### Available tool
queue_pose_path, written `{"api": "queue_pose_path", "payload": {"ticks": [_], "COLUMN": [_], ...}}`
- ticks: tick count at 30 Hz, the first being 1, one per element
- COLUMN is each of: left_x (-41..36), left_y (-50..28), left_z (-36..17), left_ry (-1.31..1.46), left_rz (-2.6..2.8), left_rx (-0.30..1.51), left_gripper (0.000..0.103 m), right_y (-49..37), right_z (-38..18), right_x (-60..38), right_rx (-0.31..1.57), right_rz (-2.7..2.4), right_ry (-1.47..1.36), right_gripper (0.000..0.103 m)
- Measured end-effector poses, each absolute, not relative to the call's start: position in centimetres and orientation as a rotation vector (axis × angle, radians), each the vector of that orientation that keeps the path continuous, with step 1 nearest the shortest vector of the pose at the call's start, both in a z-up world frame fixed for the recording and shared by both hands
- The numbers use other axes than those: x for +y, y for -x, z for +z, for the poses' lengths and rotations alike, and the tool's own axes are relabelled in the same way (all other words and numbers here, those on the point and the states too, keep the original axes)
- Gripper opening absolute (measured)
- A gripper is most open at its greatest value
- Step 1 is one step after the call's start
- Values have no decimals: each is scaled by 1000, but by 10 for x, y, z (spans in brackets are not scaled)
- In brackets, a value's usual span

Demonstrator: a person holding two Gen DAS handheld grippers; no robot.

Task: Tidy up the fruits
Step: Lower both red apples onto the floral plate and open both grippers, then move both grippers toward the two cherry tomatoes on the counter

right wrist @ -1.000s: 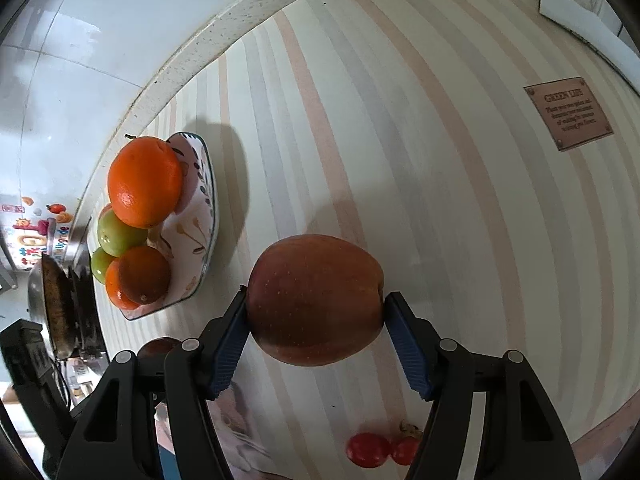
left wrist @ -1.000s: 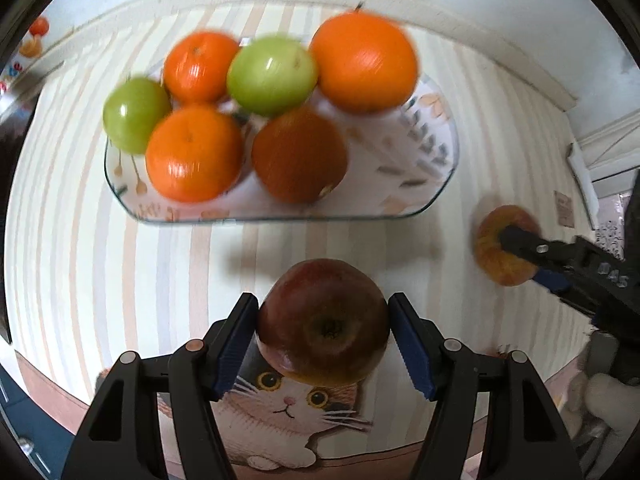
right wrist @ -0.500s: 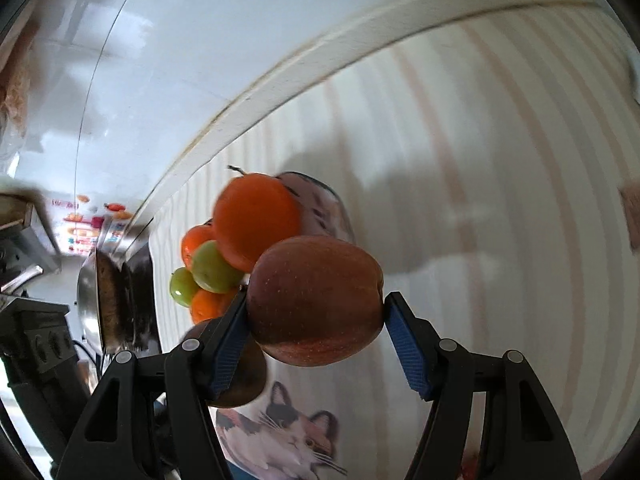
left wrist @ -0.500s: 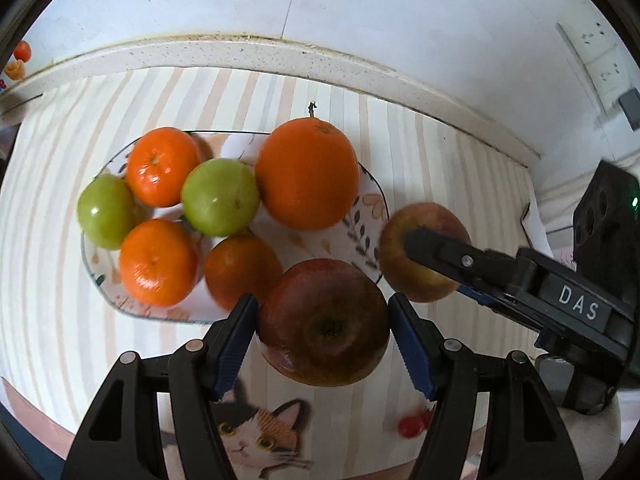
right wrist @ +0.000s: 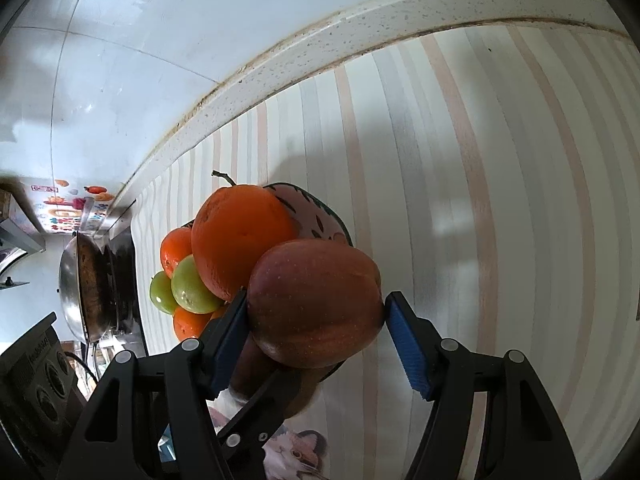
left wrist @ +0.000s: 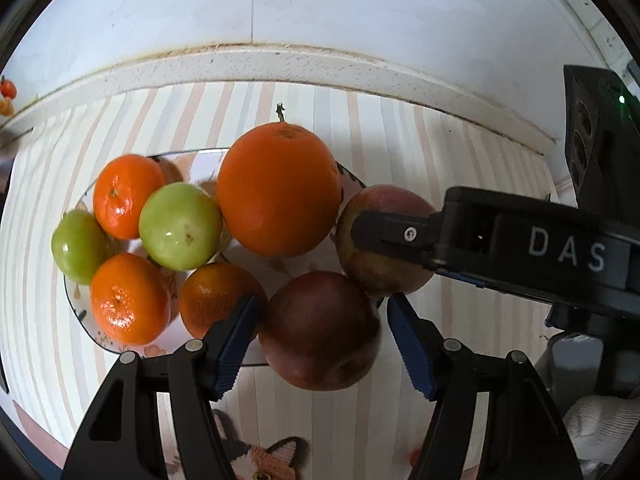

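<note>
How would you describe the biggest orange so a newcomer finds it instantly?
Start at the patterned plate on the striped counter. Among its heaped fruit, look nearest the wall for the largest orange. It dwarfs the tangerines and green fruits and alone carries a short stem.

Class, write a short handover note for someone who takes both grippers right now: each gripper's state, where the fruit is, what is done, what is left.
Left gripper: shut on a dark red apple, at the plate's near rim.
Right gripper: shut on a second red apple, above the plate's right end, beside the big orange.
Already on the plate: the big orange, three small oranges, two green fruits.
Done: both apples picked up and brought to the plate.
Left: set both apples down in the free space and open the fingers.
</note>
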State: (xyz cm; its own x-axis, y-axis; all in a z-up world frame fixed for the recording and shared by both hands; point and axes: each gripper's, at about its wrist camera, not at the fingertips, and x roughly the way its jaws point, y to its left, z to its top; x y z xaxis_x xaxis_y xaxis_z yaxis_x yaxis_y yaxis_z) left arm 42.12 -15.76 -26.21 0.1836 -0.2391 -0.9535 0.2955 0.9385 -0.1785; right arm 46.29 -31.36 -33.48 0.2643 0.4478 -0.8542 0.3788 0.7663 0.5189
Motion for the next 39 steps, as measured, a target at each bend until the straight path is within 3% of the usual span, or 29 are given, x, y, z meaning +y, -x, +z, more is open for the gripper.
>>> {"api": "queue_pose_path", "payload": {"ticks": [6,11,25,28,30,39], "left_x": [-155,-150,-135,-125,-114,-74], "left_y": [-421,-426,-427,-424,-420,-387], "left_z": [-263,-261,-227,-216,-208,-170], "left_ry": [-47,-2,44,20,-8,-72], "left_rz": [-385,-389,-379,-360,-338,-272], "left_rx": [1310,1327,1294,1276,1266,1242], "left_gripper": [65,65,65,72,84,84], "right_y": [-462,-462,-451,-443,-437,-384], "right_z": [-335,-338,-319,-302,-288,-216], "right_x": [-312,-313,-321,-322,-321,-285], "right_rx": [1345,1344,1291,1263,1239,1139], "right_rz": [57,64,54,28,0,-100], "right_ry": [-755,-792,-810,-758,-696,-370], "right_gripper": [71,80,89,92,95,98]}}
